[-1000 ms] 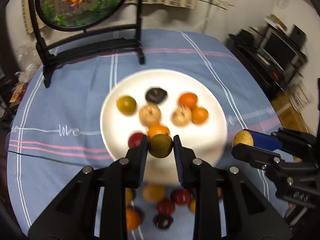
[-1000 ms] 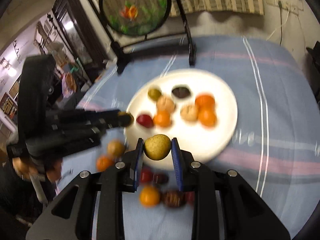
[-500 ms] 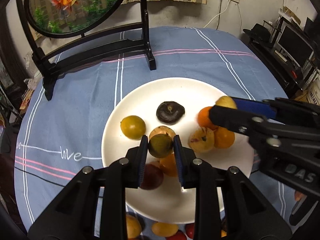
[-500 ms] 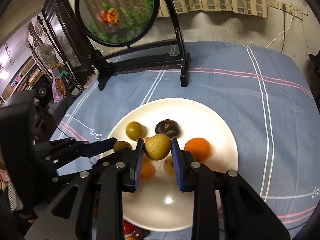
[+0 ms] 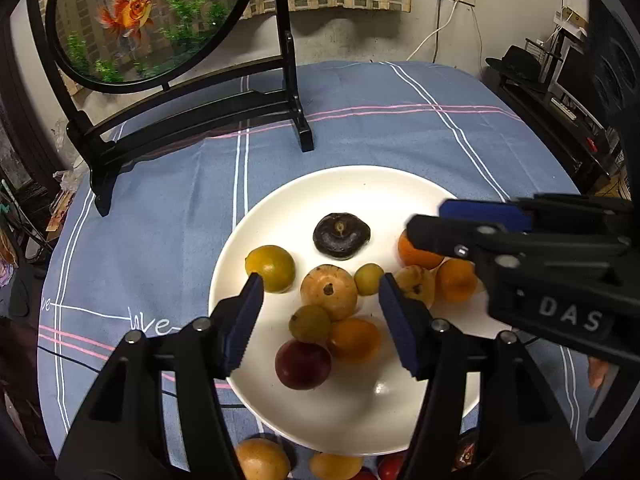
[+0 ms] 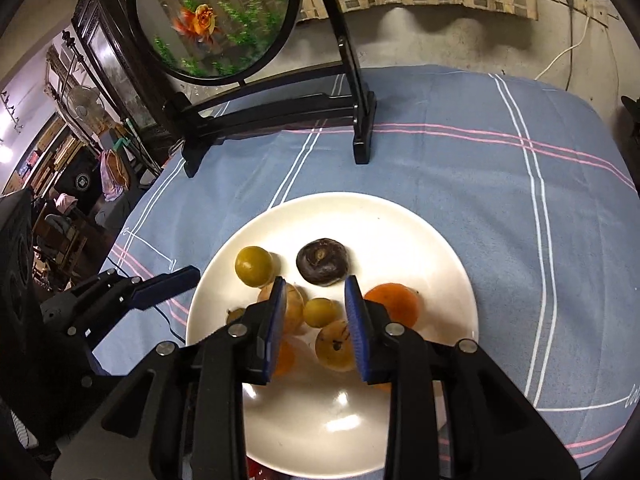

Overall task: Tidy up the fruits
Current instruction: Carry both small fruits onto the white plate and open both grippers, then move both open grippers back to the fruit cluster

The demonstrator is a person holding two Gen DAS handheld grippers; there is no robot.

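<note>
A white plate (image 5: 360, 192) on the blue cloth carries several fruits. My left gripper (image 5: 320, 300) hovers over its near half, jaws opening, pads touching nothing. Below them an olive-green fruit (image 5: 310, 323) rests against a tan fruit (image 5: 329, 291) and an orange (image 5: 354, 339). My right gripper (image 6: 315, 284) reaches in from the right (image 5: 440, 222), jaws opening slightly. A small yellow fruit (image 6: 320, 312) lies on the plate (image 6: 400, 232) between them, clear of the pads; it also shows in the left wrist view (image 5: 369, 279). The left gripper (image 6: 160, 288) shows at the plate's left.
A round goldfish screen (image 5: 152, 20) on a black stand (image 5: 192, 120) occupies the back of the table. Several loose fruits (image 5: 260, 460) lie on the cloth by the plate's near rim. A dark fruit (image 5: 341, 235) and a lime (image 5: 270, 268) sit farther back on the plate.
Both grippers moved forward over the plate, then their jaws parted. The olive-green fruit left the left gripper and the yellow fruit left the right; both now lie on the plate.
</note>
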